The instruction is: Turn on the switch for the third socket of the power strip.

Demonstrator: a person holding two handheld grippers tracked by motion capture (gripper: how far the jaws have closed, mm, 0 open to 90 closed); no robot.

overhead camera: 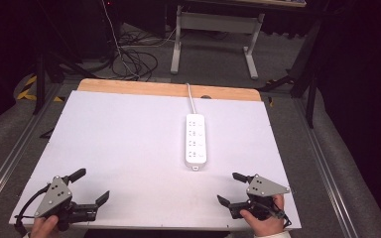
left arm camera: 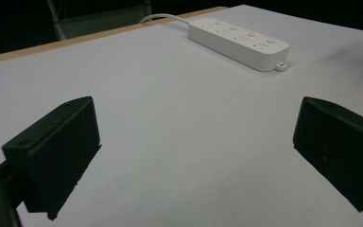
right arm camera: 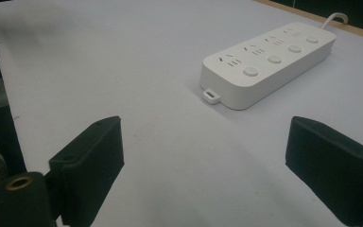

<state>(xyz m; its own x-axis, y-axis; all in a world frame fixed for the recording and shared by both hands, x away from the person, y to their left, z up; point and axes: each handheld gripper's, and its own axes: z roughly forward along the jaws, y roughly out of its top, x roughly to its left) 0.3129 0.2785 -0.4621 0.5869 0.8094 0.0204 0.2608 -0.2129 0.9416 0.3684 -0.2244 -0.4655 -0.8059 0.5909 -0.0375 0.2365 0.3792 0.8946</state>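
Lying on the white table (overhead camera: 129,148), a power strip (overhead camera: 197,140) (untouched), both grippers' jaws apart, empty.

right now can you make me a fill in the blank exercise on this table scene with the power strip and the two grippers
1. The power strip on the table is ____ in colour.
2. Along one side of the power strip runs a row of ____ round buttons.
3. The jaws of the left gripper and the right gripper both stand ____, with nothing between them.
4. The power strip's cord runs toward the table's ____ edge.

Missing words: white; four; open; far
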